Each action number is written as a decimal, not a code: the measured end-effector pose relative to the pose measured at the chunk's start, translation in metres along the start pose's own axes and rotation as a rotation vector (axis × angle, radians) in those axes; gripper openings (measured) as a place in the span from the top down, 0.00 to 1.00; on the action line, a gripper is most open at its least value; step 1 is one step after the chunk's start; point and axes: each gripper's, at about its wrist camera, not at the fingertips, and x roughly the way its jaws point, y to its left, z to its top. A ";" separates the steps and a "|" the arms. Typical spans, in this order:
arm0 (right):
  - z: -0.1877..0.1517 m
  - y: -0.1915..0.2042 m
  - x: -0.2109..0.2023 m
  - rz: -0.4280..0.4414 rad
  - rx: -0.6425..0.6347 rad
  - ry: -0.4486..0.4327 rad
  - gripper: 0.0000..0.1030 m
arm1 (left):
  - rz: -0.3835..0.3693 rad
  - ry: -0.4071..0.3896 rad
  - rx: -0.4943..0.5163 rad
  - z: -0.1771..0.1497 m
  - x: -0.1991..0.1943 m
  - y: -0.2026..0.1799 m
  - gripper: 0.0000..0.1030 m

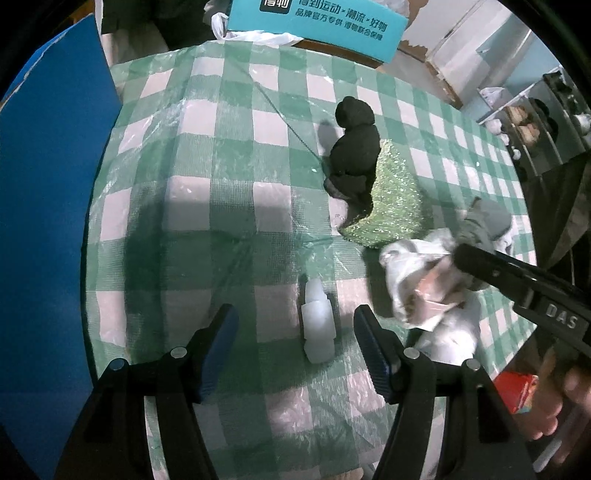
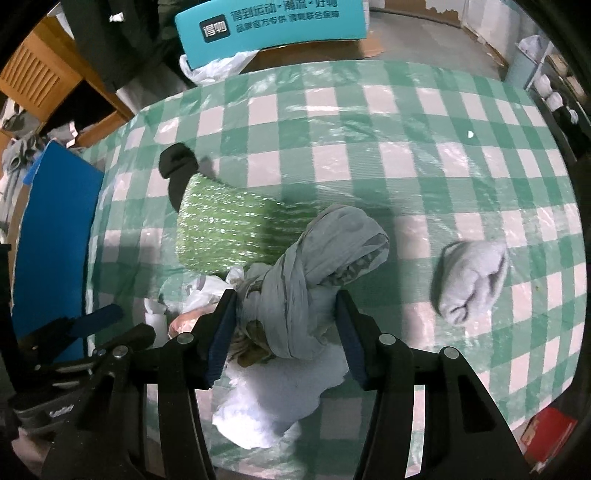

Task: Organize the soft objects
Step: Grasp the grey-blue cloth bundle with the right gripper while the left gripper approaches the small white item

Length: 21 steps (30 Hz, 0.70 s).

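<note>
My left gripper (image 1: 295,332) is open over the green checked tablecloth (image 1: 221,184), with a small white foam piece (image 1: 317,328) lying between its fingers. My right gripper (image 2: 282,325) is open, its fingers on either side of a knotted grey cloth (image 2: 314,266) that lies on a white fluffy cloth (image 2: 273,398). A sparkly green cloth (image 2: 225,229) and a black soft item (image 2: 177,166) lie beyond it; they also show in the left wrist view, the green cloth (image 1: 395,195) and the black item (image 1: 356,147). A rolled grey sock (image 2: 472,280) lies to the right. A crumpled plastic bag (image 1: 413,273) sits by the right gripper.
A blue board (image 1: 48,184) stands along the table's left edge. A teal cardboard box (image 2: 269,26) sits beyond the far edge. A red box (image 2: 550,428) lies on the floor at the lower right. Shelves (image 1: 535,122) stand at the far right.
</note>
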 end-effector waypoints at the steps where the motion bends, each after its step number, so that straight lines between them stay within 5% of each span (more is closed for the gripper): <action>1: -0.001 -0.002 -0.001 -0.004 0.001 -0.004 0.49 | 0.007 -0.002 0.004 0.001 0.000 -0.002 0.35; 13: -0.004 -0.015 -0.015 -0.017 0.024 -0.045 0.49 | 0.137 0.021 0.107 -0.001 0.017 -0.036 0.40; 21: -0.010 -0.020 -0.029 0.000 0.034 -0.067 0.49 | 0.204 0.014 0.165 -0.003 0.025 -0.055 0.64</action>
